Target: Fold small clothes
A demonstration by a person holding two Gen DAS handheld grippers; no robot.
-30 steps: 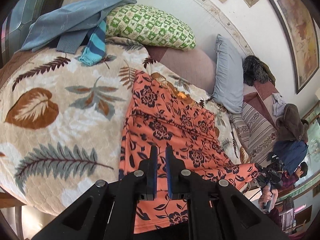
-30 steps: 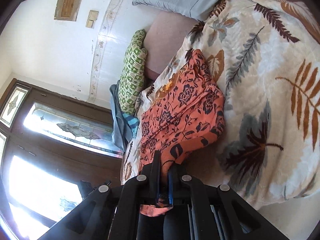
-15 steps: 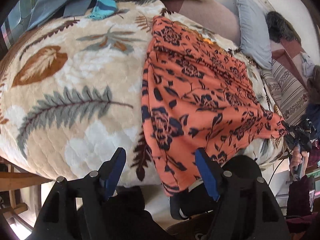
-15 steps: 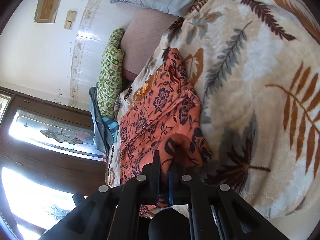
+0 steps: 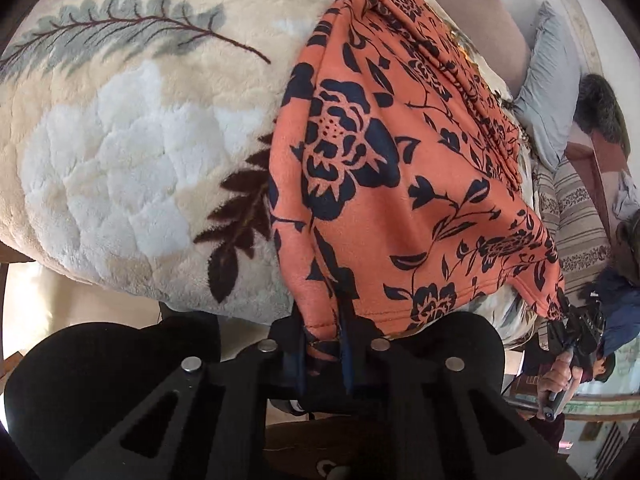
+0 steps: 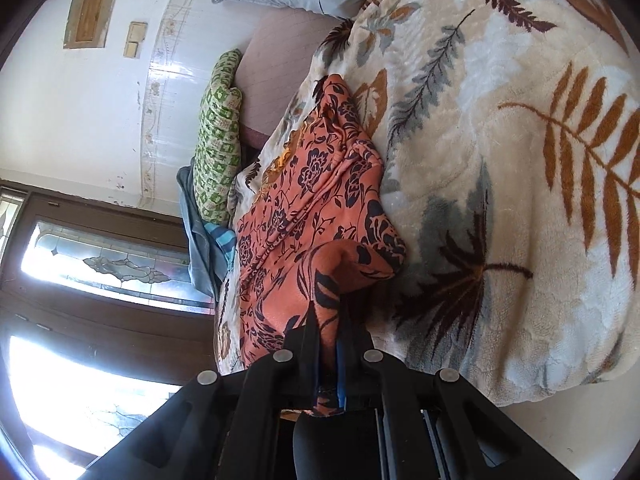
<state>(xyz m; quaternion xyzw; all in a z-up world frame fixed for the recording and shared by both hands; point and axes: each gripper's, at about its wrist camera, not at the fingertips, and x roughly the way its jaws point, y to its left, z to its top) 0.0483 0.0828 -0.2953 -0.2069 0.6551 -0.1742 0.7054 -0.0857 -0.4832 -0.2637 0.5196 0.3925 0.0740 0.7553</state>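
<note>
An orange garment with dark blue flowers (image 5: 400,160) lies spread over a leaf-patterned blanket (image 5: 120,140) on a bed. In the left wrist view its near corner hangs over the bed's edge. My left gripper (image 5: 322,320) has that hem between its jaws, which are closing, and the pads press the cloth. In the right wrist view the same garment (image 6: 304,200) runs away from my right gripper (image 6: 329,320), which is shut on another bunched corner lifted off the blanket (image 6: 520,160).
A green checked pillow (image 6: 218,148), a grey pillow (image 5: 552,92) and a pile of blue clothes (image 6: 196,232) lie at the bed's head by the wall. A hand (image 5: 560,376) holds the other gripper at the right. A striped cushion (image 5: 576,232) sits beyond.
My left gripper came down to the bed's near edge, opened wide, then closed on the garment's hanging hem. My right gripper sank a little with its corner still held.
</note>
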